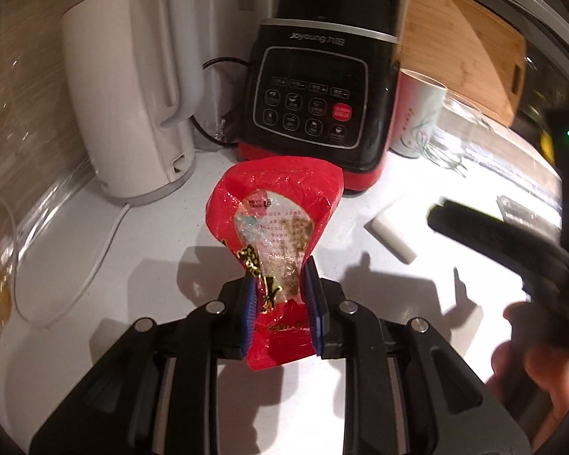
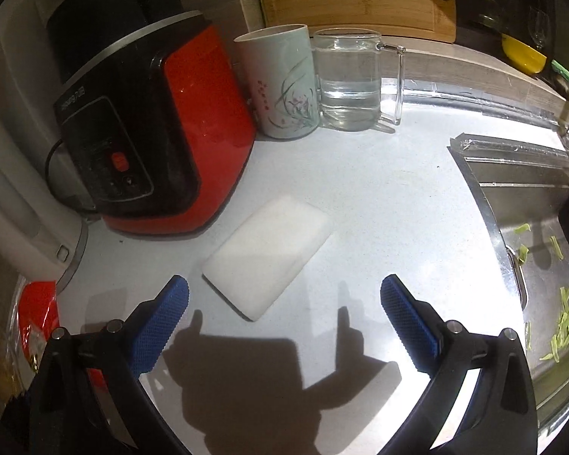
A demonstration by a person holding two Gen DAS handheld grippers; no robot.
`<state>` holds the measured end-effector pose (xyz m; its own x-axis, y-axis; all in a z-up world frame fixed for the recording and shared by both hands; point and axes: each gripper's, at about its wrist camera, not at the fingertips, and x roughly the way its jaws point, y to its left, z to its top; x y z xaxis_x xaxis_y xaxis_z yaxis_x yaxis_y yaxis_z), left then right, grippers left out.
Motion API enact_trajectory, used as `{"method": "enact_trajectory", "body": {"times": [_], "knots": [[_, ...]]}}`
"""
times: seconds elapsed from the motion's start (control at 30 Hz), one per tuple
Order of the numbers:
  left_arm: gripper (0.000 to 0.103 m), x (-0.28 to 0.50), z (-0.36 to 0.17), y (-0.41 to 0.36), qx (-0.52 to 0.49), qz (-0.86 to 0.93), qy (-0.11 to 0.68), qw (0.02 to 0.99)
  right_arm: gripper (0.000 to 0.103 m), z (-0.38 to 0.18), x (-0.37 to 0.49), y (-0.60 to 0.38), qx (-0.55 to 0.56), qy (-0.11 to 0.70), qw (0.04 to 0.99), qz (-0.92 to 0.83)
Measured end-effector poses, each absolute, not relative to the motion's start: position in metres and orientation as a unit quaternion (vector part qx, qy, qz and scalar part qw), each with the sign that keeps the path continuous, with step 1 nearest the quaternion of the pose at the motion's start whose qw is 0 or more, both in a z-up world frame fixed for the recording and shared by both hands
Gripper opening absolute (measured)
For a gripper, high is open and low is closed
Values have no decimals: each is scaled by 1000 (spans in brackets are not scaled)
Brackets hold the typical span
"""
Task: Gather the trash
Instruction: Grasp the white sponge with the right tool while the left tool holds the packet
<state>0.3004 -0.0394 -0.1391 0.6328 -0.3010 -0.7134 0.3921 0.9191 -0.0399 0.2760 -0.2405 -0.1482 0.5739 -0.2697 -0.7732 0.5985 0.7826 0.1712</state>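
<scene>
While your left gripper (image 1: 278,299) pinches crinkled red plastic snack wrapper (image 1: 275,204) between blue pads, wrapper hangs just above white countertop (image 1: 132,235), long axis running away from you toward black-and-red blender (image 1: 311,87). First piece secured, judging by grip; not yet binned. Your right gripper (image 2: 284,299) hovers, jaws spread wide, over white rectangular foam block (image 2: 269,256), untouched. Green vegetable scraps (image 2: 563,335) remain in steel sink (image 2: 489,197).

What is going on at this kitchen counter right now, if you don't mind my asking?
A person is collecting trash with two handheld grippers. The left gripper is shut on a red snack wrapper, holding it above the white counter. The right gripper hangs open over a white sponge block, not touching it. Green scraps lie in the sink.
</scene>
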Motion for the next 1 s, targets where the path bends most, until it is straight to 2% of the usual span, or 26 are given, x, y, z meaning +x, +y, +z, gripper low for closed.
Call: {"method": "enact_trajectory", "body": {"times": [0.67, 0.83, 1.0], "knots": [[24, 312, -145, -6, 64, -196, 379, 902, 100, -189, 346, -231, 210, 402, 803, -387], [24, 311, -146, -7, 61, -198, 379, 902, 81, -196, 349, -236, 208, 408, 801, -386], [24, 312, -147, -7, 58, -197, 382, 901, 75, -194, 349, -232, 196, 409, 808, -376]]}}
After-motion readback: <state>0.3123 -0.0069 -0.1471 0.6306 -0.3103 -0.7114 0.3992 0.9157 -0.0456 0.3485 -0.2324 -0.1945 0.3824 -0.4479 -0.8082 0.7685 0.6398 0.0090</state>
